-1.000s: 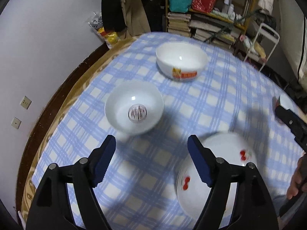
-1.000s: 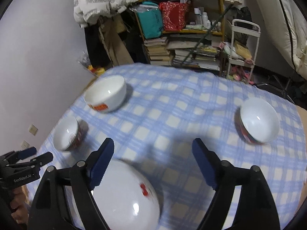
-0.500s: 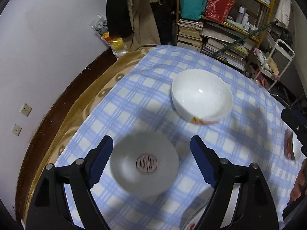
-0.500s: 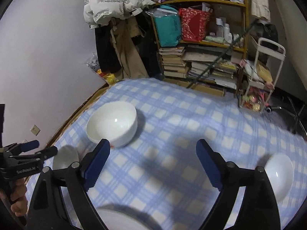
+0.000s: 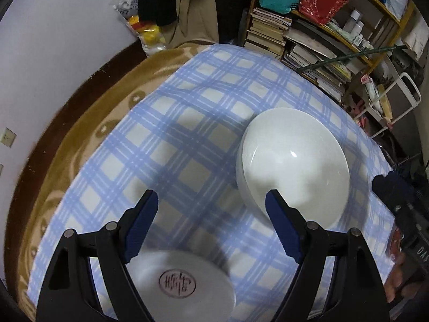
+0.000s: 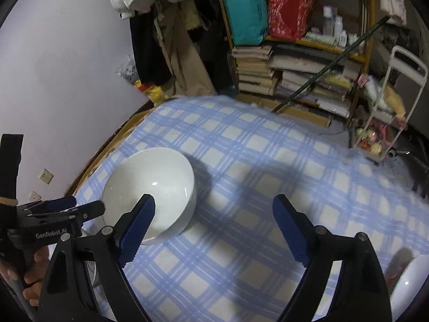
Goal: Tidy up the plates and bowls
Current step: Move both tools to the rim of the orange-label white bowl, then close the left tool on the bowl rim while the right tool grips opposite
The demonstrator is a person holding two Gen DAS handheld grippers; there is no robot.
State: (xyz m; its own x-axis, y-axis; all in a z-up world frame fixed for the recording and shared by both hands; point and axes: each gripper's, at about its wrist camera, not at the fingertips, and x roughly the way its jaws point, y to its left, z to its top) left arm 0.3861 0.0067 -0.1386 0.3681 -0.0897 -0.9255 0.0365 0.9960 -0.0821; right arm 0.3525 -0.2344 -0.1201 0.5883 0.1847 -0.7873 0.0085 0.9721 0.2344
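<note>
left gripper point(image 5: 211, 209) held over the near part of the table, pointing steeply down; its blue-padded fingers point(image 5: 142, 222) spread wide with only tablecloth between them, gripping nothing; directly beneath its frame, a small white bowl with a red seal mark point(image 5: 177, 284) sits on the blue and white checked tablecloth point(image 5: 171, 139), partly hidden by the left finger; right gripper point(image 6: 214, 214) alongside, angled down less steeply; its jaws have just been opening and then eased back slightly, fingers point(image 6: 289, 225) standing well apart with nothing between them; the tip of its left finger overlaps the near rim of the large white bowl point(image 6: 152, 190) in the right wrist view, but whether it touches cannot be told; a hand point(image 6: 34, 276) grips the left gripper's handle at the left edge of that view; the large white bowl stands upright on the cloth, just beyond the seal-marked bowl and apart from it; a further white bowl point(image 6: 410, 284) sits at the lower right edge of the right wrist view, well apart from the large one; beyond the table edge, a brown patterned blanket point(image 5: 88, 123) shows under the cloth on the wall side; farther off, a wooden shelf point(image 6: 308, 40) stacked with books, a teal bag point(image 6: 245, 13) and a red bag point(image 6: 289, 9); clothing point(image 6: 185, 40) hangs beside it; a white trolley point(image 6: 388, 102) stands at the right.
</note>
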